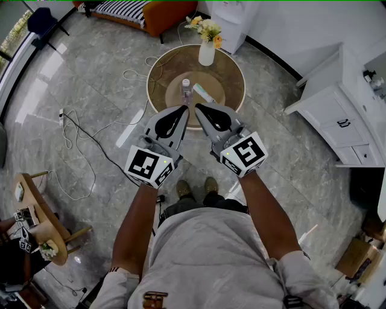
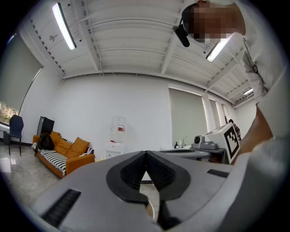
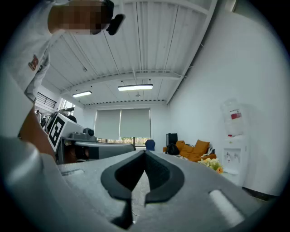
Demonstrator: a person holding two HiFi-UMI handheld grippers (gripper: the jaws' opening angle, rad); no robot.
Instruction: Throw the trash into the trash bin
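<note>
- While both grippers are held level at the near rim of the round table (image 1: 158, 75), the left gripper (image 1: 184, 109) and the right gripper (image 1: 198, 107) sit side by side with their tips close together.
- Left gripper: its own view shows the jaws closed tip to tip, with nothing between them.
- Right gripper: its own view shows the jaws fully closed, also with nothing held.
- Trash, item 1: a clear bottle (image 1: 186, 89) stands on the table just beyond the left gripper's tips. It is apart from them.
- Trash, item 2: a pale elongated piece of trash (image 1: 203, 93) lies flat on the table, just beside the bottle and just beyond the right gripper's tips. Neither gripper touches it.
- Orientation: the bottle's long axis is upright, cap on top. The elongated piece's long axis runs diagonally in the head view, far end toward the table centre and near end toward the right.
- Far side of the table: a white vase (image 1: 207, 53) of flowers stands near the far rim, well apart from both trash items.
- Surroundings: open tiled floor (image 1: 289, 163) surrounds the table. Loose cables (image 1: 90, 136) trail across the floor on the left.
- Boundaries: a white cabinet (image 1: 338, 114) stands on the right, and a water dispenser (image 1: 232, 24) and an orange sofa (image 1: 169, 13) stand beyond the table.
</note>
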